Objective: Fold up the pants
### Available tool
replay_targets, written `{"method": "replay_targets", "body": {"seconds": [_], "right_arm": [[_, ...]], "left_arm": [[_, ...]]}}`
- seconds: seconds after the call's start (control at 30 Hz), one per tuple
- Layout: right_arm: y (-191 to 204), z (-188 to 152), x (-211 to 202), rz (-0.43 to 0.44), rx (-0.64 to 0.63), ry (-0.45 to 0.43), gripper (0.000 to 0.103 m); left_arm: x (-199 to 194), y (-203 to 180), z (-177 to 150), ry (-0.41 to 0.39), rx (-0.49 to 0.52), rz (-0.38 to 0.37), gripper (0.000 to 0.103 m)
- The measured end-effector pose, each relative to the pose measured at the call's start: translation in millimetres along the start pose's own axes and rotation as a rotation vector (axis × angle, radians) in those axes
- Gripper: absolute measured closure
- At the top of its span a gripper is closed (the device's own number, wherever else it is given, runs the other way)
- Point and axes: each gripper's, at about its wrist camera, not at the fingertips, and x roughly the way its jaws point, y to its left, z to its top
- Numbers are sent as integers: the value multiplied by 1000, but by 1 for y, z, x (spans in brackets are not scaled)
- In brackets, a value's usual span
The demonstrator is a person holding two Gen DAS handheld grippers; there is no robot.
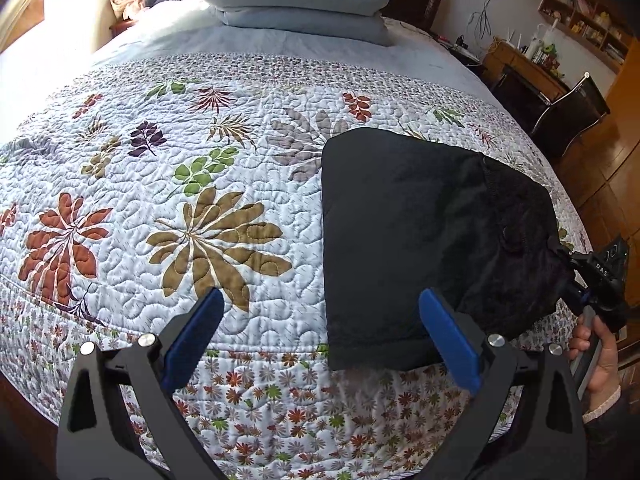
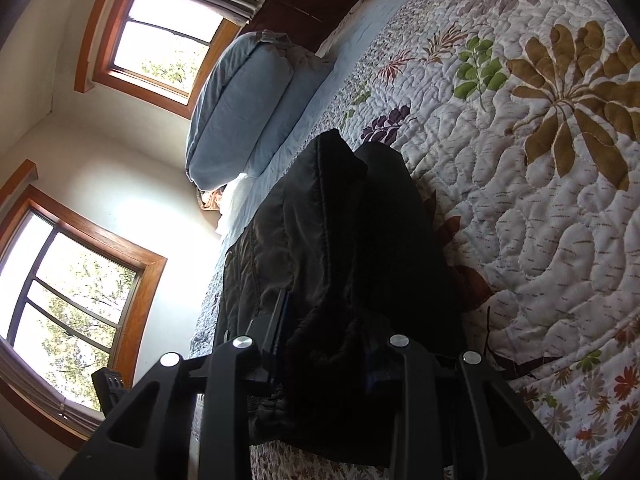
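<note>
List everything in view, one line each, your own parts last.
Pants: one, black, folded, on the quilt near the bed's edge.
Quilt: one, pale with leaf print, covering the bed.
Folded bedding: one stack, light blue, at the head of the bed.
Windows: two, wood-framed, on the wall beyond the bed.
Desk: one, wooden, cluttered, against the far wall.
Chair: one, dark, by the desk.
Left gripper: blue fingers open, empty, above the quilt.
Right gripper: shut on the pants' edge.
Hand: one, holding the right gripper's handle.
</note>
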Motion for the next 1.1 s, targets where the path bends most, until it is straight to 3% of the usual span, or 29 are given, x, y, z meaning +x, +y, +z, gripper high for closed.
{"method": "replay_targets", "body": {"seconds": [0.23, 0.4, 0.5, 0.73, 0.97, 1.1], "right_arm": [[-6, -4, 0, 0, 13, -7, 72], [-2, -4, -3, 7, 22, 2, 63], [2, -3, -5, 16, 26, 2, 51], [22, -9, -19, -48, -28, -14, 38], [21, -19, -29, -50, -28, -36, 37], [14, -23, -31, -27, 2, -42, 37]], "left_arm": [[-11, -3, 2, -29, 13, 0, 5], [-15, -2, 3, -38, 12, -1, 5], [-17, -1, 4, -44, 12, 2, 4], [-11, 6, 8, -24, 8, 4, 3], [48, 56, 9, 202, -261, -219, 3], [68, 60, 7, 264, -312, -299, 3]]}}
